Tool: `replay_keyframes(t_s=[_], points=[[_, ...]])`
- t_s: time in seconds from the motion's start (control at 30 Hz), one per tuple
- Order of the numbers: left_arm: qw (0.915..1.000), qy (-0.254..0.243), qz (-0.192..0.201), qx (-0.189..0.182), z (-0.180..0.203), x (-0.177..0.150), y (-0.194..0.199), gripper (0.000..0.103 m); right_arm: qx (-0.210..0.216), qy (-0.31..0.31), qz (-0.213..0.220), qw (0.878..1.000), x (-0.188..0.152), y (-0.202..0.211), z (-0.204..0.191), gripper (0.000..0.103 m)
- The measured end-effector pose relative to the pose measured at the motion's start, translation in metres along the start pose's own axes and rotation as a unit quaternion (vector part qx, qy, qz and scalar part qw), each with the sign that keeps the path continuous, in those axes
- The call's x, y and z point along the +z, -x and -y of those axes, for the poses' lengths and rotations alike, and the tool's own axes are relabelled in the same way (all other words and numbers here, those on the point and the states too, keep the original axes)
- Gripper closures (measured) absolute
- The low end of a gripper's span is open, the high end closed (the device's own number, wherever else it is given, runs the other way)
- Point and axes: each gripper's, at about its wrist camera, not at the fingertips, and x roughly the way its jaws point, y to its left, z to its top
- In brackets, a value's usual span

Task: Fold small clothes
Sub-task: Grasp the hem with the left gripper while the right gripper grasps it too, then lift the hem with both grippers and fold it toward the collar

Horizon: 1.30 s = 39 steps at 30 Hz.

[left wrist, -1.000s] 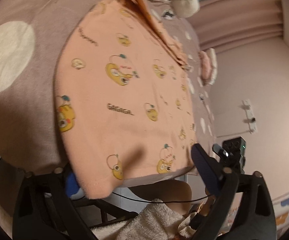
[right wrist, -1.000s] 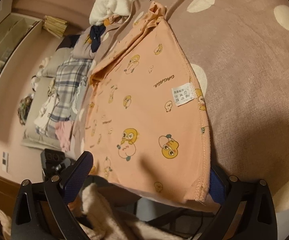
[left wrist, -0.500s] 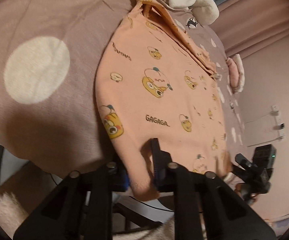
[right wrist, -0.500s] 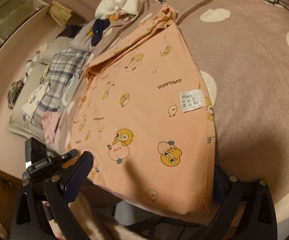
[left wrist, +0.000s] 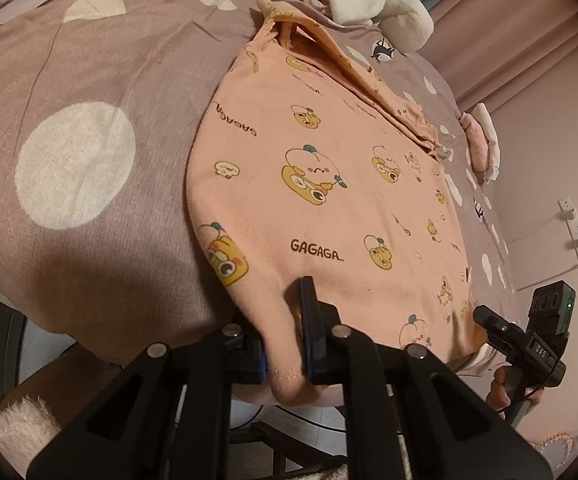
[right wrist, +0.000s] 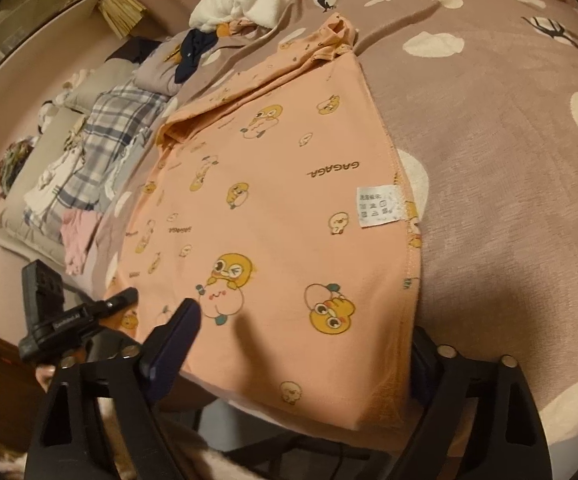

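Note:
A small peach garment [left wrist: 329, 184] printed with yellow cartoon animals lies flat on the mauve spotted bedspread [left wrist: 89, 80], its near edge hanging over the bed's front. My left gripper [left wrist: 285, 344] is shut on the garment's near left corner. In the right wrist view the garment [right wrist: 273, 216] shows a white care label [right wrist: 377, 205] by its right seam. My right gripper [right wrist: 297, 344] is open, its fingers standing either side of the near right corner, the cloth lying over the gap between them. The other gripper shows in each view at the garment's far corner.
White fluffy clothes [left wrist: 373, 4] lie heaped at the far end of the garment. A plaid cloth [right wrist: 117, 120], a dark item [right wrist: 193, 56] and pink pieces [right wrist: 77, 236] lie to the left. A pink and white item [left wrist: 481, 140] lies near the wall on the right.
My left gripper has closed on the garment's near left corner and moved closer over the bed. My right gripper stays open and has shifted slightly along the near edge.

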Motion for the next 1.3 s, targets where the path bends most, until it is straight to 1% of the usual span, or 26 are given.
replay_keyframes(t_s=[0.13,0.23,0.27,0.3,0.33,0.43,0.47,0.5,0.67,0.77,0.8,0.93,1.07,1.2,1.3], points=[[1.0000,0.004,0.000,-0.002,0.000,0.000,-0.001,0.091,-0.003,-0.001,0.000,1.000,0.000,0.001,0.001,0.026],[1.0000,0.007,0.003,-0.003,0.001,0.000,-0.002,0.091,-0.013,0.001,0.002,1.000,-0.001,0.002,0.002,0.032],[1.0000,0.007,0.004,-0.002,0.001,-0.001,-0.001,0.092,-0.018,0.000,0.004,1.000,-0.001,0.001,0.003,0.038],[1.0000,0.006,0.005,0.000,0.001,-0.001,0.000,0.092,-0.021,-0.003,0.005,1.000,0.000,0.002,0.004,0.046],[1.0000,0.003,0.005,0.003,0.003,-0.001,0.000,0.092,-0.025,-0.007,0.006,1.000,0.000,0.002,0.006,0.050],[0.9999,0.000,0.014,-0.001,0.005,-0.001,0.002,0.093,-0.028,-0.033,0.012,0.999,0.001,0.005,0.018,0.078],[0.9998,0.002,0.018,-0.004,0.006,-0.001,0.002,0.093,-0.029,-0.038,0.012,0.999,0.000,0.006,0.021,0.082],[0.9998,0.006,0.020,-0.008,0.006,-0.001,0.002,0.093,-0.030,-0.042,0.013,0.999,0.000,0.007,0.023,0.088],[0.9988,0.020,0.023,-0.038,0.004,0.001,0.005,0.093,-0.013,-0.049,0.023,0.998,0.000,0.011,0.025,0.092],[0.9963,0.026,0.027,-0.077,0.004,0.003,0.010,0.093,0.020,-0.064,0.037,0.997,0.001,0.016,0.030,0.092],[0.9955,0.027,0.030,-0.086,0.005,0.003,0.012,0.093,0.037,-0.069,0.041,0.996,0.002,0.018,0.033,0.092],[0.9891,0.038,0.042,-0.136,0.005,0.006,0.016,0.093,0.084,-0.066,0.085,0.991,0.003,0.031,0.032,0.092],[0.9833,0.050,0.045,-0.169,0.008,0.009,0.016,0.093,0.135,-0.075,0.124,0.980,0.006,0.040,0.032,0.092],[0.9793,0.051,0.051,-0.189,0.010,0.021,0.020,0.093,0.155,-0.081,0.131,0.976,0.014,0.036,0.029,0.092],[0.9725,0.061,0.056,-0.218,0.013,0.040,0.022,0.093,0.170,-0.079,0.139,0.972,0.025,0.036,0.025,0.092]])
